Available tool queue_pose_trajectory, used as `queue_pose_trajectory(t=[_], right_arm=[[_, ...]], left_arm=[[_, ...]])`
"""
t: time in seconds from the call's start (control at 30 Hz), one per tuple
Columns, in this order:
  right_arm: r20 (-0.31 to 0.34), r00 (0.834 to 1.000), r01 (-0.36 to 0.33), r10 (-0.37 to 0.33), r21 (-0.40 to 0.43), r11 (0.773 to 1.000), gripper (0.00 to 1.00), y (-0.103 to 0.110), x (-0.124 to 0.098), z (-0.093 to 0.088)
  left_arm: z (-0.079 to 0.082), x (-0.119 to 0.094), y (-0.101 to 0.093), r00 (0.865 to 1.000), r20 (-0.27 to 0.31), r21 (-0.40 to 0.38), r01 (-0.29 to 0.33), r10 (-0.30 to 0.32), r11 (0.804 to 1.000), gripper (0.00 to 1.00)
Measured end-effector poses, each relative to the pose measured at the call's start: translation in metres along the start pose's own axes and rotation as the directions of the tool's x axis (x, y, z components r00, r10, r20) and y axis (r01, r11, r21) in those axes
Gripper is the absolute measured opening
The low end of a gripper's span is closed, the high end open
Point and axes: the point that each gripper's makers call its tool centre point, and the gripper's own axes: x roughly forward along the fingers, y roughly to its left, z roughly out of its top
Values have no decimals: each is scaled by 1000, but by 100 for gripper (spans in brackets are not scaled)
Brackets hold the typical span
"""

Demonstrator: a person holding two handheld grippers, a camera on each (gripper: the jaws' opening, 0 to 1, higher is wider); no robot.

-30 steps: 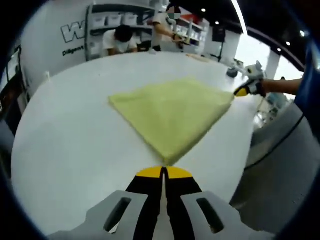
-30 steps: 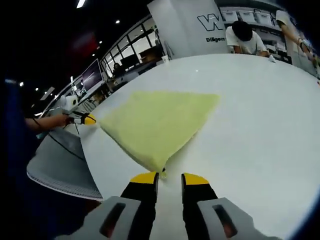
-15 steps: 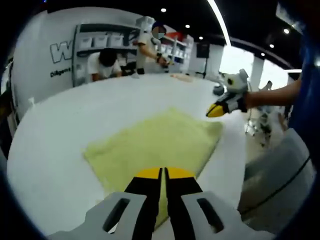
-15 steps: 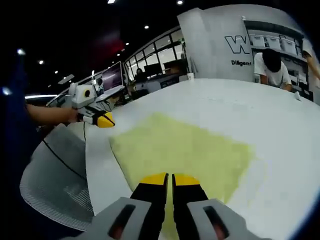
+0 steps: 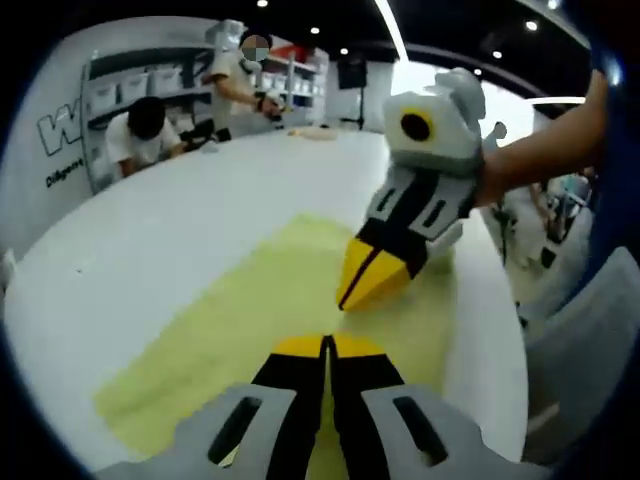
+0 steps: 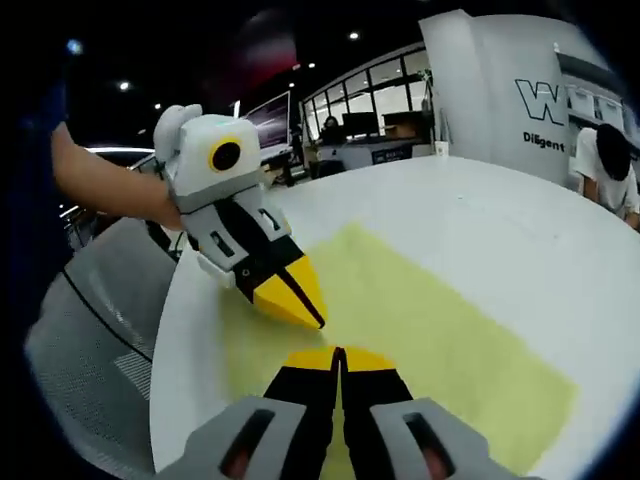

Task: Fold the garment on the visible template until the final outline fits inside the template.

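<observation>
A yellow-green cloth (image 5: 225, 335) (image 6: 450, 335) lies flat on a round white table (image 5: 150, 225) (image 6: 480, 215). At the bottom of the left gripper view, my left gripper (image 5: 327, 346) is shut, its yellow tips over the cloth, seemingly pinching a corner of it. My right gripper (image 6: 340, 358) is shut the same way low in the right gripper view. The two grippers have come close together above the cloth. The right gripper (image 5: 348, 298) reaches in from the right, held by a hand. The left gripper (image 6: 312, 315) reaches in from the left, and its tips nearly meet the right's.
A grey mesh chair (image 6: 85, 370) (image 5: 585, 340) stands at the near table edge. Two people (image 5: 140, 130) work at the table's far side in front of shelves, and one person (image 6: 610, 160) bends over there. The far half of the table is bare white.
Both grippers swung inward from the cloth's outer corners until they nearly touch over it. The right gripper went from open to shut. The cloth's outline changed from a wide triangle to a narrower strip.
</observation>
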Motion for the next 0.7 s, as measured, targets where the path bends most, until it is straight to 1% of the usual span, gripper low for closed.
queue_pose_trajectory(t=[0.1,0.23,0.27,0.33,0.37,0.4,0.43,0.47,0.5,0.53,0.57,0.6,0.63,0.67,0.7], right_arm=[[-11,1000,-12,12,-15,1000,0,1,7,-2],[-18,1000,-21,20,-19,1000,0,-3,16,-8],[-24,999,-27,27,-19,999,0,-3,18,-10],[-70,997,-31,28,-42,999,0,-2,25,-22],[-95,995,-28,22,-58,998,2,-3,27,-27],[-102,995,-18,12,-63,998,6,-3,28,-28],[-95,995,-17,12,-58,998,8,-1,30,-28],[-90,996,-13,8,-59,998,10,2,31,-28],[-86,996,-11,6,-64,998,12,4,30,-27],[-70,997,-24,18,-82,996,15,6,29,-26],[-71,997,-26,20,-87,996,21,5,29,-28],[-75,997,-27,17,-135,991,25,5,25,-30],[-77,997,-23,13,-135,991,29,4,24,-30],[-78,997,-14,3,-132,991,34,-1,20,-31],[-93,995,10,-25,-157,988,38,-9,13,-35]], left_arm=[[1,5,3,1000,3,-8,-5,5,1000,0],[-6,13,10,1000,3,-19,-10,10,1000,0],[-9,15,11,1000,-6,-17,-11,11,1000,0],[-12,16,5,1000,-29,-7,-7,7,1000,0],[-25,20,5,998,-66,11,3,-2,1000,1],[-26,21,4,998,-70,15,6,-5,1000,2],[-27,22,3,997,-73,49,3,1,999,4],[-30,23,1,996,-89,77,1,6,997,8],[-31,24,0,996,-89,96,1,7,995,15],[-24,20,-2,997,-72,153,-5,17,988,25],[-23,20,-1,997,-69,166,-11,22,986,32],[-22,15,11,996,-49,186,-59,69,981,36],[-22,12,14,996,-45,161,-74,82,984,39],[-26,9,17,996,-51,125,-60,67,990,43],[-30,5,20,997,-57,89,-47,52,995,48]])
